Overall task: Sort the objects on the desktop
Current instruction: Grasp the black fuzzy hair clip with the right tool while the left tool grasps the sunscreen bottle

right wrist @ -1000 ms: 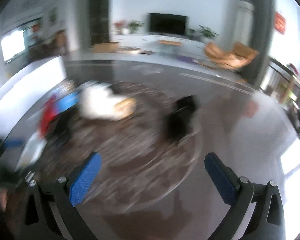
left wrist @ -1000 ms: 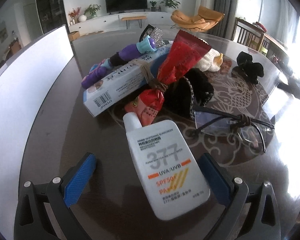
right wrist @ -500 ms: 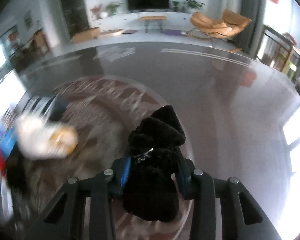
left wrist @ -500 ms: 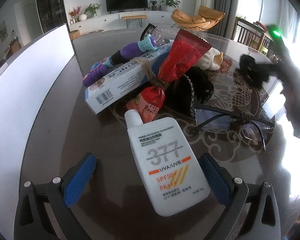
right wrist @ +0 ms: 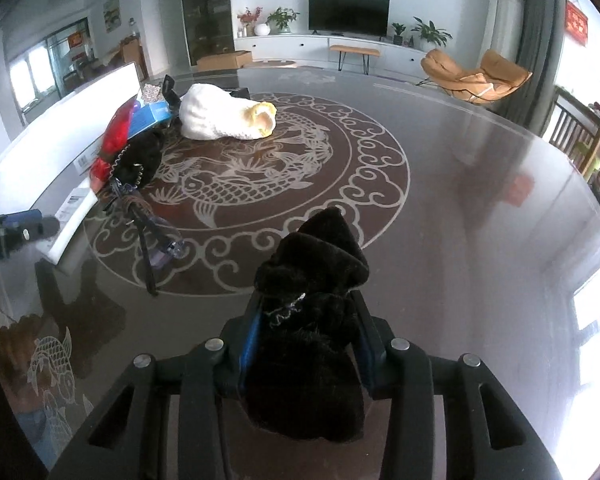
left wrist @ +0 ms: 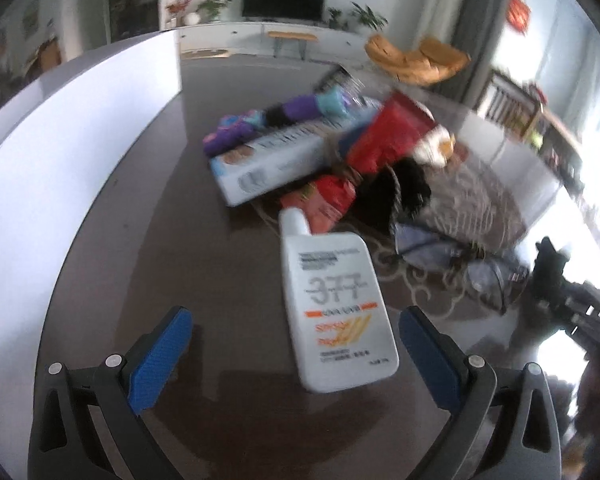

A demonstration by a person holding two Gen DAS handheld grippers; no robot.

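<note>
— Two grippers are in view. What does the right gripper (right wrist: pixel 306 344) hold?

— It holds a black furry thing (right wrist: pixel 312 320). The blue pads press on both sides of it, so the jaws stand narrow, about as wide as the fur. They have just been closing, with the fur between them. What kind of object it is, I cannot tell; it looks soft, like a hair tie or a small plush piece.

— Where is it?

— Over the dark glass table (right wrist: pixel 480 200), at the near edge of the round fish pattern. If it touches the glass or is a little above, I cannot tell.

— And the left gripper (left wrist: pixel 296 356)?

— Its jaws are wide open and hold nothing. A white sunscreen bottle (left wrist: pixel 332 304) lies flat on the table between the two blue pads (left wrist: pixel 160 356), but the pads do not touch it. The cap points away from the gripper.

— What lies behind the bottle?

— A pile. A long white and blue box (left wrist: pixel 276 160), a red packet (left wrist: pixel 388 136), something purple (left wrist: pixel 260 120) behind the box, a black fuzzy thing (left wrist: pixel 404 192) and glasses (left wrist: pixel 452 256) to the right of the bottle. This view is blurred, so small details are not clear.

— Anything more from the right camera?

— A white knitted thing (right wrist: pixel 216 114) with a yellow end lies at the far side of the pattern, apart from the fur. A white board (left wrist: pixel 60 152) stands along the left side of the table.
</note>
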